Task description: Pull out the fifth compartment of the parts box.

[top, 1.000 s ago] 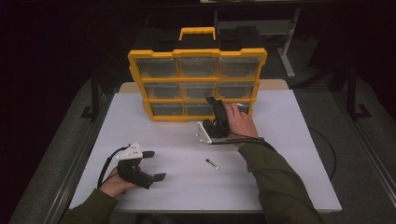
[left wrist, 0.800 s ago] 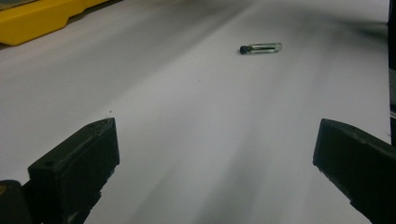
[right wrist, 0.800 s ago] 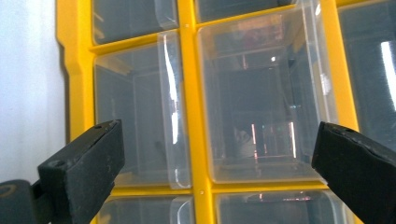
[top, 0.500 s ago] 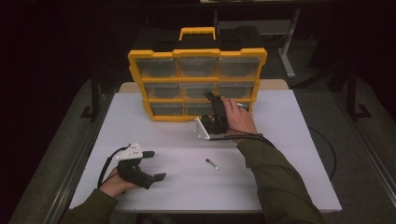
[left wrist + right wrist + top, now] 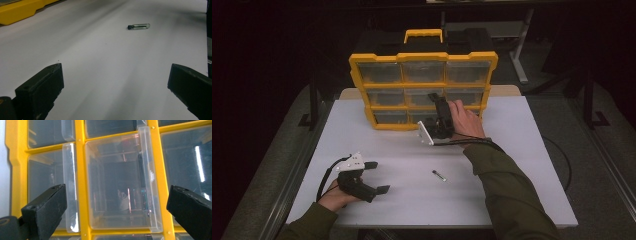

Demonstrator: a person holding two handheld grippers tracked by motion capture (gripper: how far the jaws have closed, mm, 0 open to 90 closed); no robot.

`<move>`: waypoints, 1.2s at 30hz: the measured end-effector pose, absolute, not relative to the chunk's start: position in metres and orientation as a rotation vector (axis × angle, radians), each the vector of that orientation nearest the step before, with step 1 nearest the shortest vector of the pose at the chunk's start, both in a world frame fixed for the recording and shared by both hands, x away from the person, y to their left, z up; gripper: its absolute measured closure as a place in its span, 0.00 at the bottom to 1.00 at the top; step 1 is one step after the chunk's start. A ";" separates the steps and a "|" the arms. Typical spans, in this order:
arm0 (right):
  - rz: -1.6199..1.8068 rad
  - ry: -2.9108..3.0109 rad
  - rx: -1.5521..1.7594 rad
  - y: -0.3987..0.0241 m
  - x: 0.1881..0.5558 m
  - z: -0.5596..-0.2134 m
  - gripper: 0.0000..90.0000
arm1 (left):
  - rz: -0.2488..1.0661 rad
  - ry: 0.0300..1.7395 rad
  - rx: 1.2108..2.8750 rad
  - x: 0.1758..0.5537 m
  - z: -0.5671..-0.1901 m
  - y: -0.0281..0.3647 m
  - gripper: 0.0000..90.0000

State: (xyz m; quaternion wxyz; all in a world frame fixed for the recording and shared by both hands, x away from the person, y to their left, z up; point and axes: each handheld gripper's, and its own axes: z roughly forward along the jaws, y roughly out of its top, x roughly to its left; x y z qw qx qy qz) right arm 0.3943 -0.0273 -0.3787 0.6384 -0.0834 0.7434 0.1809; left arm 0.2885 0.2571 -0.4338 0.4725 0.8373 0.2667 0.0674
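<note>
Right gripper (image 5: 435,103) is up against the front of the yellow drawer organizer (image 5: 422,58) at the far side of the table, jaws spread wide and holding nothing. In the right gripper view they sit either side of one clear plastic drawer (image 5: 117,185), which looks pushed in flush. I'd say the step is getting that drawer open, so the trick is probably to square up on the raised lip along the drawer's edge, pinch it, and pull straight back so the whole cabinet doesn't tip or slide on the white table (image 5: 522,165). Left gripper (image 5: 379,176) rests at the near left, jaws also wide apart and empty, pointing toward the little glass vial (image 5: 139,26) with the black cap lying on its side mid-table, well apart from both grippers.
</note>
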 end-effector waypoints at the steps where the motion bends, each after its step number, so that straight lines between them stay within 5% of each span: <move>1: 0.413 1.697 -0.190 -0.027 0.394 -0.379 0.03 | 0.165 0.653 2.050 0.289 -0.434 0.257 0.00; 36: 0.375 1.627 -0.174 -0.024 0.404 -0.367 0.22 | 0.163 0.654 2.048 0.288 -0.434 0.256 0.00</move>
